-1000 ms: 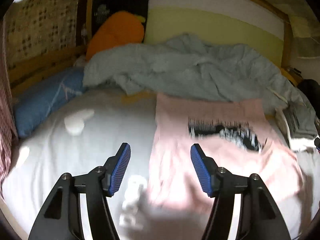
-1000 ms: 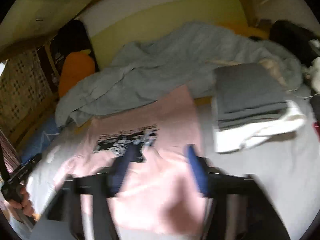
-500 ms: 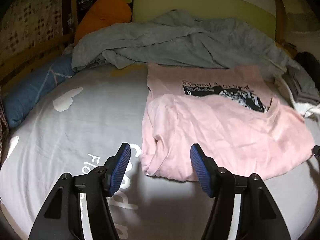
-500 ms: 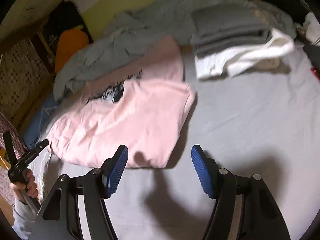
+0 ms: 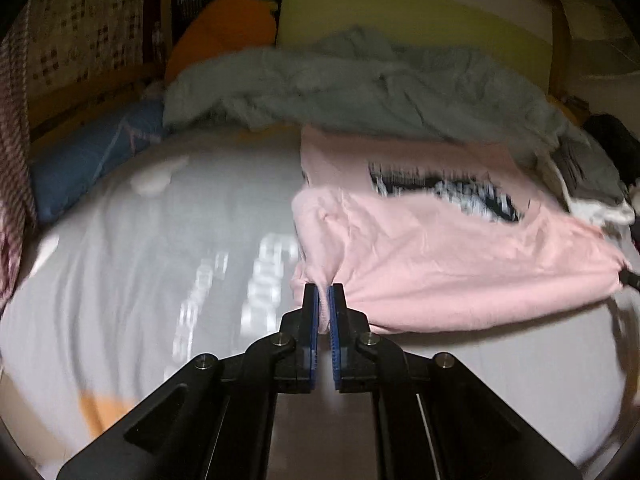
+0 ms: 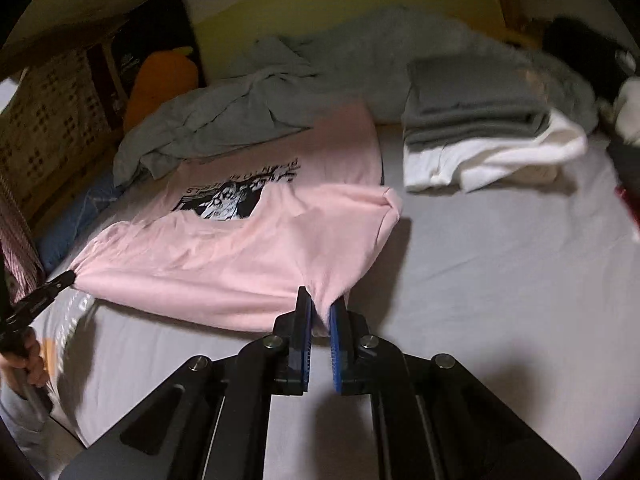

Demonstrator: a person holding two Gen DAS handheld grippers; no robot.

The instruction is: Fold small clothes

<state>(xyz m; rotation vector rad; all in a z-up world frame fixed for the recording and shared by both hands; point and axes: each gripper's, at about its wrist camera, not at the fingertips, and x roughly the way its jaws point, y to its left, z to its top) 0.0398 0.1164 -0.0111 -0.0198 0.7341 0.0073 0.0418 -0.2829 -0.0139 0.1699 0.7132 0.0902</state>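
Pink shirt point(image 5: 440, 256) lying half-folded on the bed point(image 6: 500, 264), left tongs point(image 5: 323, 294) just closed, pinching its near left corner, right tongs point(image 6: 320, 304) just closed, pinching its near right corner, folded clothes point(image 6: 480, 136) beside it.

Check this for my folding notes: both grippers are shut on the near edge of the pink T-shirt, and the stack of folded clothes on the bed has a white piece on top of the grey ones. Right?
Not quite. In the right wrist view, the stack of folded clothes has the grey pieces on top and the white piece at the bottom. The rest holds: the left gripper and the right gripper have each just closed on the near edge of the pink T-shirt.
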